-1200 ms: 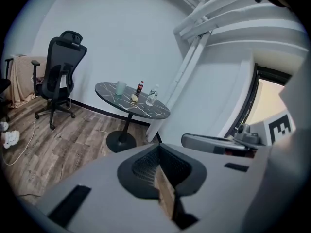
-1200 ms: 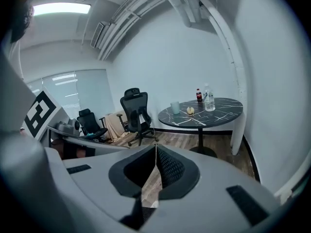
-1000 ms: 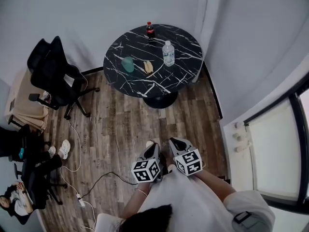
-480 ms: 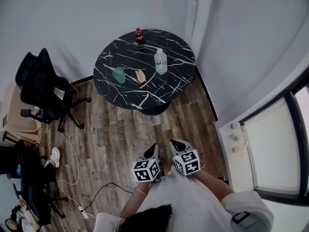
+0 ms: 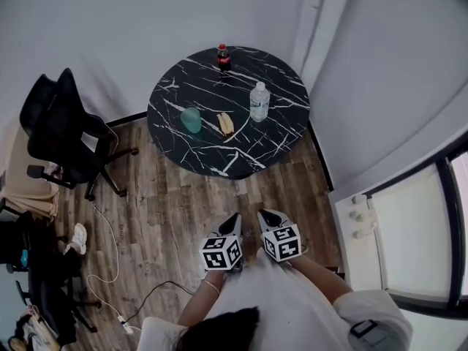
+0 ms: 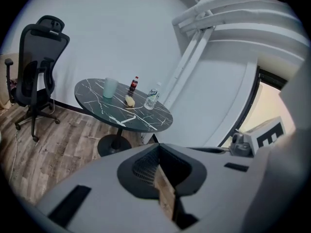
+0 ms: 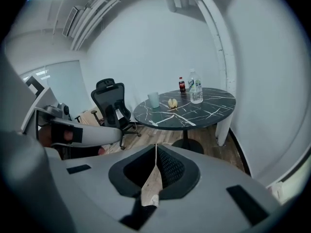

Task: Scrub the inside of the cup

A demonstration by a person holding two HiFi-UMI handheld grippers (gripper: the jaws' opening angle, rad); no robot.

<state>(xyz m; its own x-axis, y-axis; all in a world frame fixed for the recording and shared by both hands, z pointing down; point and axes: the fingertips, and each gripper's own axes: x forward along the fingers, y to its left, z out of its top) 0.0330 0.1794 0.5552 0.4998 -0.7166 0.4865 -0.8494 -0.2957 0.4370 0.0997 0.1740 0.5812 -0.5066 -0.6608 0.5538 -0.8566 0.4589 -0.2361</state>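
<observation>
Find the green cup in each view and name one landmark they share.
Head view: cup on the round table's left side, upper centre.
Left gripper view: cup on the table's left end, left of centre.
Right gripper view: cup on the table's left end, near centre.
Shared landmark: clear water bottle, right of the cup.

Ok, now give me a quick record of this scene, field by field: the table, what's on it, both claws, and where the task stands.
table: round black marble table
cup: green cup, upright on the table
beside cup: small yellow item, kind unclear
bottles: clear water bottle; cola bottle at the far edge
left claw: shut, empty
right claw: shut, empty
chair: black office chair, left of the table
task: not begun; both claws are well short of the cup
</observation>
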